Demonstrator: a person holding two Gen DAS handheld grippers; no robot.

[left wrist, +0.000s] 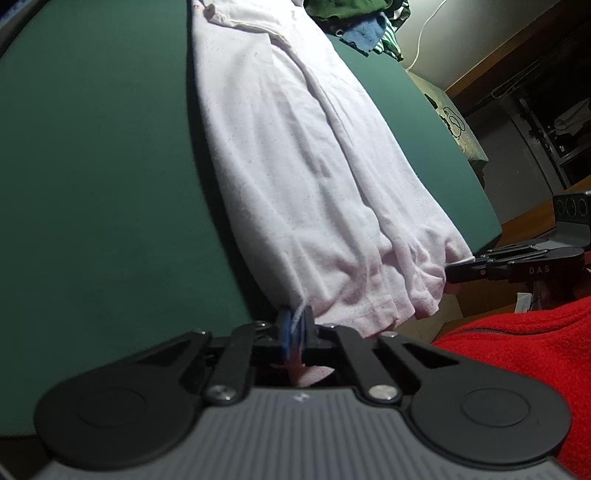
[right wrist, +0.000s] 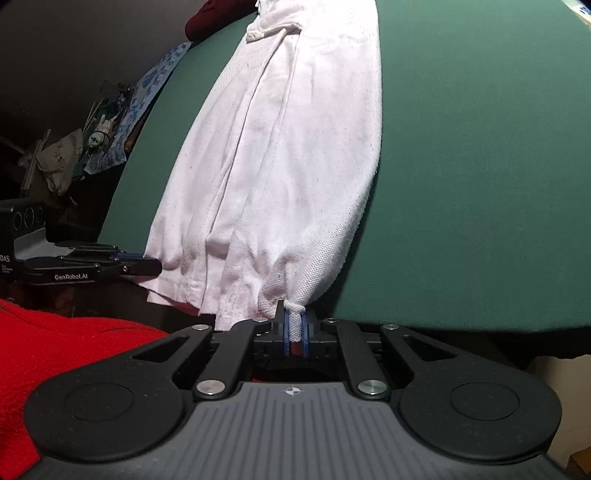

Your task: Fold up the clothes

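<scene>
A pale pink shirt (left wrist: 295, 155) lies stretched lengthwise on the green table (left wrist: 92, 166), folded into a long narrow band. My left gripper (left wrist: 293, 326) is shut on one corner of its near hem, white cloth pinched between the blue pads. My right gripper (right wrist: 294, 323) is shut on the other hem corner (right wrist: 295, 308). Each gripper shows in the other's view: the right gripper (left wrist: 461, 269) at the hem's right side, the left gripper (right wrist: 147, 264) at the hem's left side. The shirt (right wrist: 288, 147) runs away from me, its collar end (right wrist: 269, 31) far off.
A heap of green, blue and striped clothes (left wrist: 362, 26) sits at the table's far end. A dark red garment (right wrist: 210, 18) lies at the far left in the right wrist view. A red sleeve (left wrist: 517, 354) is close by. Clutter (right wrist: 92, 140) stands beyond the table edge.
</scene>
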